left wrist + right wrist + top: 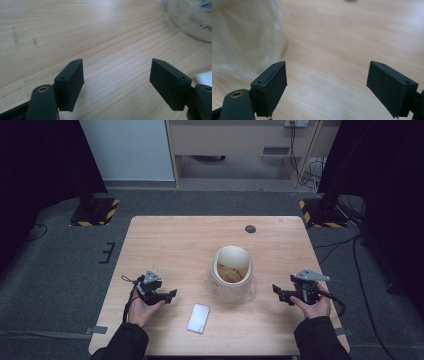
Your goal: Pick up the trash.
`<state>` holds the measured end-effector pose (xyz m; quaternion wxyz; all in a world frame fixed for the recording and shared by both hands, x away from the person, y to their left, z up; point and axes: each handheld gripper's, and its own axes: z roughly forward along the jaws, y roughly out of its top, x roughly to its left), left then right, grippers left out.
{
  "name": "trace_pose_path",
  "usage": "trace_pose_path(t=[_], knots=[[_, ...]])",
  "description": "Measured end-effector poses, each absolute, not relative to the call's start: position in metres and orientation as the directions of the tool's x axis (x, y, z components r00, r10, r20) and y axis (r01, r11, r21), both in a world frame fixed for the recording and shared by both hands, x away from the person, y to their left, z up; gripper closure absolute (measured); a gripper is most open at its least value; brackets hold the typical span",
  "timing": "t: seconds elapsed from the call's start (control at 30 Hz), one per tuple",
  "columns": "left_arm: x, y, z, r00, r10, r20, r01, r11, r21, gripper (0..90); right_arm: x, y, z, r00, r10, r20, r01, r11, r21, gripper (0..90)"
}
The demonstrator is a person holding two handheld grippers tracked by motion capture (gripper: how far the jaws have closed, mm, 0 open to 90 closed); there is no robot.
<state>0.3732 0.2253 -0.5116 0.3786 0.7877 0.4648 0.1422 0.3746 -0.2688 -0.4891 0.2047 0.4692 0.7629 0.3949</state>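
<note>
A cream tub (232,271) with something brown inside stands at the table's middle, and clear plastic wraps its base. A small white flat packet (198,318) lies in front of it, nearer the left hand. My left gripper (171,295) rests low on the table left of the packet and points right; in the left gripper view its jaws (116,62) stand open over bare wood, with the tub (197,22) at the upper right. My right gripper (278,293) sits right of the tub and points at it, open (327,63) with nothing between the jaws; the tub (244,37) is blurred at the left.
The wooden table (165,245) has a small dark round mark (250,229) near its far edge. Grey carpet surrounds it, with black stand bases on hazard-striped tape at the far left (92,211) and far right (325,212).
</note>
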Motion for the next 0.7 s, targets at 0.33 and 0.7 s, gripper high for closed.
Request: trace_pose_path(t=[0.33, 0.7], knots=[[0.365, 0.201, -0.508, 0.628, 0.764, -0.147, 0.581, -0.335, 0.742, 33.0, 0.388, -0.274, -0.515, -0.489, 0.872, 0.009, 0.629, 0.345, 0.697, 14.4], [0.358, 0.179, -0.511, 0.689, 0.705, -0.169, 0.586, -0.404, 0.703, 41.1, 0.391, -0.281, -0.527, -0.486, 0.874, -0.006, 0.679, 0.381, 0.628, 10.6]])
